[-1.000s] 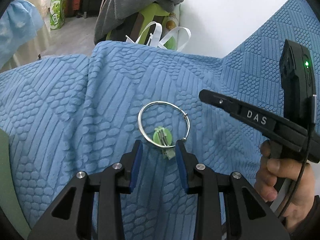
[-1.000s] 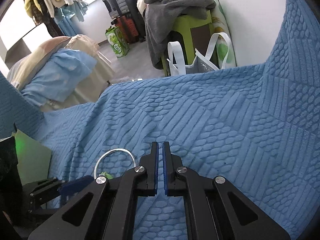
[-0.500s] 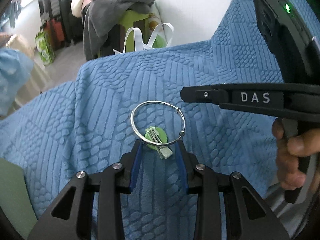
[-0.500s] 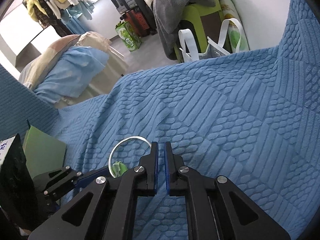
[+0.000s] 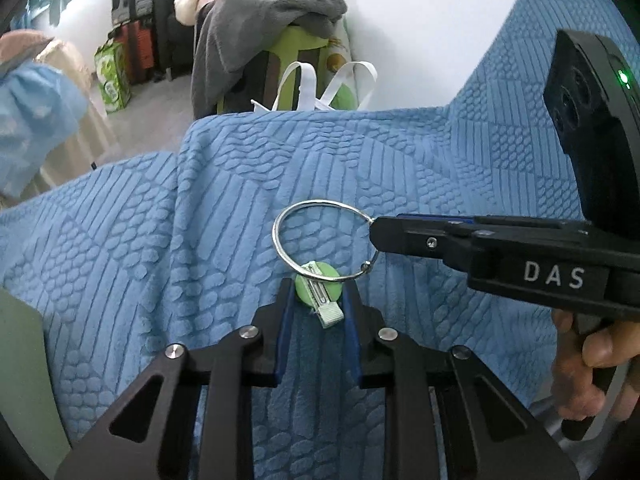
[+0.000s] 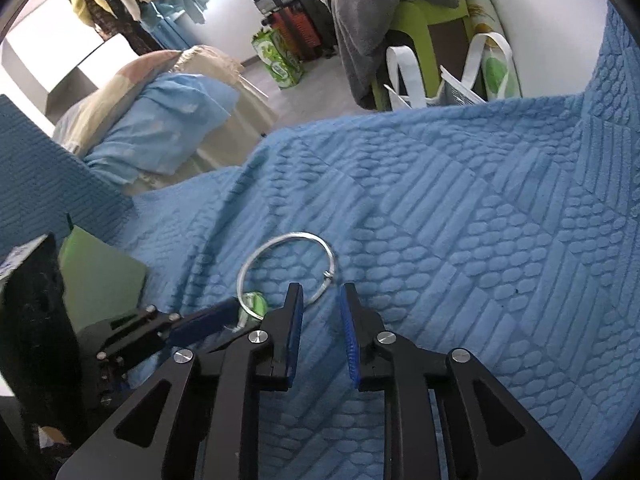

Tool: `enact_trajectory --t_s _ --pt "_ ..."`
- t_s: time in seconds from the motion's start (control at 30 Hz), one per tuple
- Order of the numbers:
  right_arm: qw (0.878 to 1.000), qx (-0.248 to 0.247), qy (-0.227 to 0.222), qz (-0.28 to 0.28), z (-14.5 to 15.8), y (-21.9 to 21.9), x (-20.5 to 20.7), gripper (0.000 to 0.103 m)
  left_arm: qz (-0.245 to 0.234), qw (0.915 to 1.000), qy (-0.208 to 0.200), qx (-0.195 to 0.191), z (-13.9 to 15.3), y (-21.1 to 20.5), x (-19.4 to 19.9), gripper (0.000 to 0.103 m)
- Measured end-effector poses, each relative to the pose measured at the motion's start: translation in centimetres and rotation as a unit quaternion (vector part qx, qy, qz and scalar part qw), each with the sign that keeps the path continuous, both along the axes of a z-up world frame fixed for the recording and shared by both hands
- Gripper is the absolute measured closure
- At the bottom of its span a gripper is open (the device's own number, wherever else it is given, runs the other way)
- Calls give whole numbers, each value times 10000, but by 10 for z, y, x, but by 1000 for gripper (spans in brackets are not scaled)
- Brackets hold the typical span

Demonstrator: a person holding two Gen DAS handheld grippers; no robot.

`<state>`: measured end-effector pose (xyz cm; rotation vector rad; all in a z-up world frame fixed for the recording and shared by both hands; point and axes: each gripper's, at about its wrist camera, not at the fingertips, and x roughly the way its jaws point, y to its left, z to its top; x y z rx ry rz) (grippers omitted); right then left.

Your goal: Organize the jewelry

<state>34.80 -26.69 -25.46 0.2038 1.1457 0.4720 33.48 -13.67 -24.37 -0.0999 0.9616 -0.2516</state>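
A silver ring (image 5: 276,236) lies on the blue blanket (image 5: 120,240), and a round green hair clip (image 5: 318,291) hangs on its near side. My left gripper (image 5: 318,282) straddles the clip. Its jaws are closing, and both blue pads touch the sides of the green disc. My right gripper (image 5: 376,232) comes in from the right, its tip at the ring's clasp. In the right wrist view the right gripper (image 6: 321,288) has its jaws opening. The ring (image 6: 296,234) has its clasp just ahead of the gap, and no pad presses on it. The clip (image 6: 254,304) is partly hidden there.
A person's hand (image 5: 592,364) holds the right gripper's handle. A green card (image 6: 100,272) and a black box (image 6: 32,300) sit at the blanket's left. Beyond the far edge stand a white tote bag (image 5: 320,88) and a green stool draped with grey clothes (image 5: 272,12).
The left jaws have narrowed round the green clip. The right jaws have parted from shut, and that gripper's tip has come up to the ring's clasp.
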Motion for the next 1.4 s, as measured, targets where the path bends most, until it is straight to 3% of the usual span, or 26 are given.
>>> enact_trajectory --t_s 0.27,0.5,0.63,0.83,1.17,1.27,1.4 --pt "9995 -10 295 -97 -9 8 6 83 38 9999 23 -111 -1 2 0 79" --pt "9982 -563 206 -33 -8 21 7 83 47 9998 27 -191 -1 6 -2 79" --pt "9942 -1053 158 130 -7 32 6 88 40 9998 9 -208 0 7 -3 79" --pt "9909 -1340 83 -56 -6 39 10 99 71 9996 46 -269 0 8 -4 79" --pt "9900 -1284 -452 -364 32 27 -6 103 343 9971 68 -674 20 34 -15 79" --pt "9921 -1102 -411 -441 31 22 -9 103 392 9969 -1 -685 29 40 -21 79" --pt "9963 -687 -251 -441 25 22 -11 93 419 9968 -61 -673 40 46 -28 79"
